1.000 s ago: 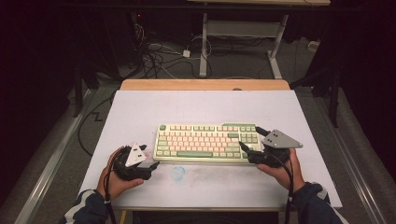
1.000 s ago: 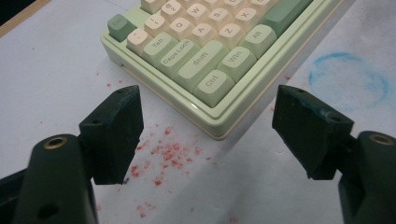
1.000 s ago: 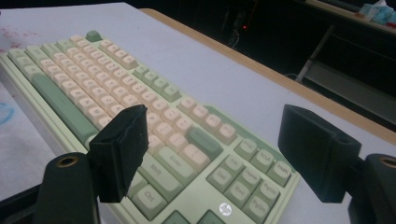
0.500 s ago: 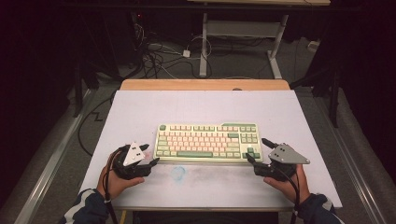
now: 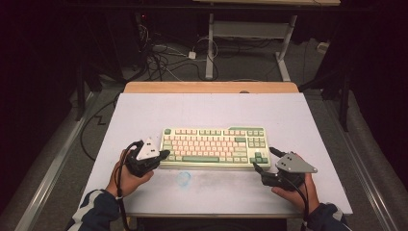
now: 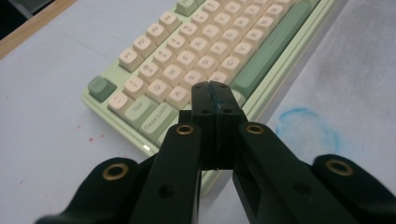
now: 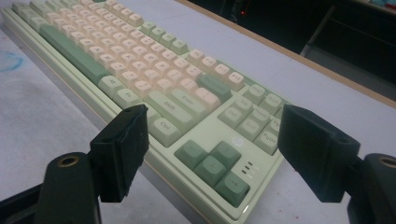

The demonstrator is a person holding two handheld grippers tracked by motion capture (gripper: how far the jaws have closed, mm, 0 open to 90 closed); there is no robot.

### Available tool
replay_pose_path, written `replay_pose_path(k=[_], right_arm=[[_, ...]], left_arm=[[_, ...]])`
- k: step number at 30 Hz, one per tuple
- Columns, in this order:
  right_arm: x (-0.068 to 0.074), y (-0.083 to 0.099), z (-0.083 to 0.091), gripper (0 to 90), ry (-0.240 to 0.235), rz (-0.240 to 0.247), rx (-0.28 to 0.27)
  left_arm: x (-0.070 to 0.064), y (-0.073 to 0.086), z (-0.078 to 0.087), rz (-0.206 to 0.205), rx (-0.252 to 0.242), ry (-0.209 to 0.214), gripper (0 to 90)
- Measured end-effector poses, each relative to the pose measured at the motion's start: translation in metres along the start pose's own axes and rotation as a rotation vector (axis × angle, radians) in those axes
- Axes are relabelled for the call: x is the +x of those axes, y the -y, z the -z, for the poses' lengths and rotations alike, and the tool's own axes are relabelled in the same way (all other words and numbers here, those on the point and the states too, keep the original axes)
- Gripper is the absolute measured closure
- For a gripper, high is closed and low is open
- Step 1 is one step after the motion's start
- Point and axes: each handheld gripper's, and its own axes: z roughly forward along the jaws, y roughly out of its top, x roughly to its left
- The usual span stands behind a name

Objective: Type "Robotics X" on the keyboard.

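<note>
A pale green keyboard [image 5: 214, 147] with cream and green keys lies across the middle of the white table mat [image 5: 211, 110]. My left gripper [image 5: 162, 155] is shut with nothing in it, its tips over the keyboard's [image 6: 196, 70] front left corner; the left gripper [image 6: 215, 91] view shows the jaws pressed together above the lower-left keys. My right gripper [image 5: 262, 159] stands open just off the keyboard's right front corner. In the right gripper [image 7: 212, 149] view the jaws sit wide apart, framing the arrow keys [image 7: 212, 165] of the keyboard [image 7: 140, 60].
A faint blue ring mark [image 5: 184, 178] is on the mat in front of the keyboard, and the same blue ring mark [image 6: 306, 133] sits right of the left jaws. The mat's wooden back edge [image 5: 211, 87] borders a dark floor with cables [image 5: 159, 57] and table legs.
My right gripper has drawn back from the keyboard's right end toward the table's front and now sits off the corner. The left gripper has barely moved.
</note>
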Motion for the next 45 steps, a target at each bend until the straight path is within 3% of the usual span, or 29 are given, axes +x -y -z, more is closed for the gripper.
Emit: replay_pose_path(k=[6,8,14,19,26,35,39,45], right_arm=[[0.0,0.001,-0.003,25.7,-0.008,0.002,0.01],[0.0,0.001,-0.003,25.7,-0.007,0.003,0.014],[0.001,0.002,-0.004,25.8,-0.011,0.009,0.023],[0.001,0.002,-0.004,25.9,-0.016,0.011,0.025],[0.002,0.003,-0.005,26.2,-0.04,-0.002,0.034],[0.002,0.003,-0.006,26.2,-0.045,-0.002,0.036],[0.001,0.003,-0.006,26.3,-0.04,0.0,0.037],[0.001,0.003,-0.004,26.5,-0.035,-0.004,0.027]], left_arm=[[-0.011,-0.008,-0.021,-0.019,0.033,0.028,87.7],[-0.014,-0.01,-0.029,-0.009,0.038,0.04,87.7],[-0.026,-0.014,-0.053,-0.04,0.081,0.071,87.7],[-0.038,-0.012,-0.072,-0.062,0.12,0.102,87.7],[-0.044,-0.006,-0.093,-0.084,0.177,0.103,87.7],[-0.043,-0.002,-0.104,-0.083,0.199,0.091,87.7],[-0.043,0.0,-0.105,-0.102,0.212,0.087,87.8],[-0.041,-0.009,-0.095,-0.106,0.149,0.086,87.8]])
